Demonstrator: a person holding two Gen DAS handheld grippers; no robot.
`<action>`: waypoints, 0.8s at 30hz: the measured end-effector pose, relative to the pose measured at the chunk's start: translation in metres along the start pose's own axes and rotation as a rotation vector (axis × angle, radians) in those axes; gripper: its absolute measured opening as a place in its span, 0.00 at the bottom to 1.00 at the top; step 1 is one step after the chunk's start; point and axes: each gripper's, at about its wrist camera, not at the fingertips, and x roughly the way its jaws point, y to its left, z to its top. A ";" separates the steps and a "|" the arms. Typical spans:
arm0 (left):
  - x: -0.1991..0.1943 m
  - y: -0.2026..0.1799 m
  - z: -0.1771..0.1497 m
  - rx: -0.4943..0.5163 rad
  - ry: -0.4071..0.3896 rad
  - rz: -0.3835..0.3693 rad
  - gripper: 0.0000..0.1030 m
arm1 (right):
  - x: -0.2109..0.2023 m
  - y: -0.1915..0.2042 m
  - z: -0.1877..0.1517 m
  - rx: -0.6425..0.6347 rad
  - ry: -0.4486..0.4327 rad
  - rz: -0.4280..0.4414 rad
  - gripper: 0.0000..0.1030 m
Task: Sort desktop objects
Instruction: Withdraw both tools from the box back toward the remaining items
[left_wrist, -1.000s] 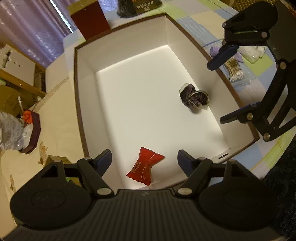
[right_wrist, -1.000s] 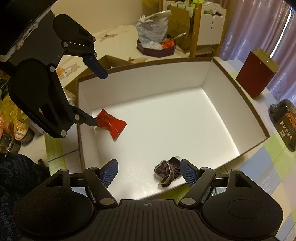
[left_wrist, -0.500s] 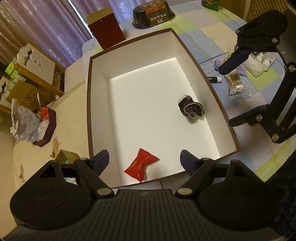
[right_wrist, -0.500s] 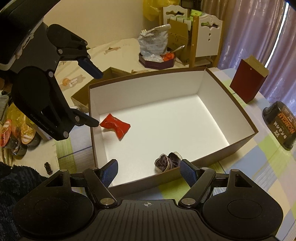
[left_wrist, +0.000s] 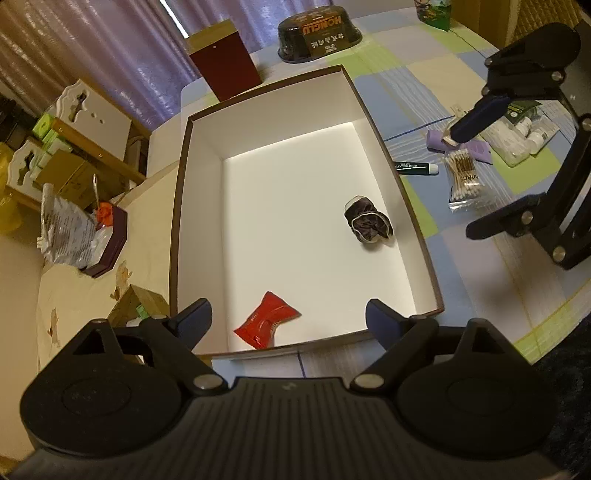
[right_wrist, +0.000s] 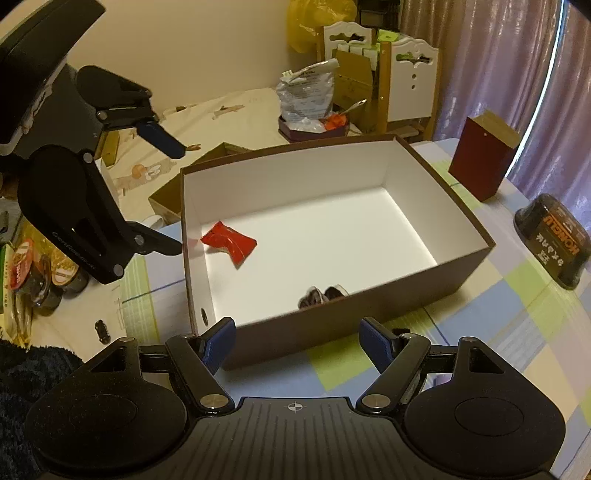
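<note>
A white-lined brown box (left_wrist: 184, 177) (right_wrist: 391, 280) sits on the checked tablecloth. Inside lie a red candy packet (left_wrist: 266, 325) (right_wrist: 229, 242) near one end and a dark scrunchie (left_wrist: 367, 223) (right_wrist: 323, 295) by the long wall. My left gripper (left_wrist: 288, 319) (right_wrist: 166, 192) stands open and empty above the box's near end. My right gripper (right_wrist: 297, 338) (left_wrist: 480, 173) is open and empty outside the box's long side. On the cloth beside it lie a cotton swab bag (left_wrist: 463, 177), a dark tube (left_wrist: 415, 168) and a purple item (left_wrist: 437, 140).
A dark red box (left_wrist: 225, 61) (right_wrist: 484, 158) and a black noodle bowl (left_wrist: 319, 33) (right_wrist: 554, 240) stand past the box. A clear pouch of small bottles (left_wrist: 521, 136) lies at the right. A foil bag (right_wrist: 306, 96), cardboard and cups (right_wrist: 33, 277) crowd the left.
Both grippers have pulled back and up from the box, so more of the table shows. The candy packet and scrunchie stay where they were.
</note>
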 end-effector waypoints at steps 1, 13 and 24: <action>-0.001 -0.003 0.000 -0.012 0.002 0.002 0.86 | -0.002 -0.002 -0.003 0.002 -0.001 0.002 0.74; -0.026 -0.031 -0.018 -0.190 -0.004 0.039 0.88 | -0.039 -0.025 -0.039 0.008 -0.052 0.016 0.97; -0.050 -0.083 -0.020 -0.288 -0.077 0.039 0.88 | -0.079 -0.051 -0.104 0.139 -0.074 -0.066 0.97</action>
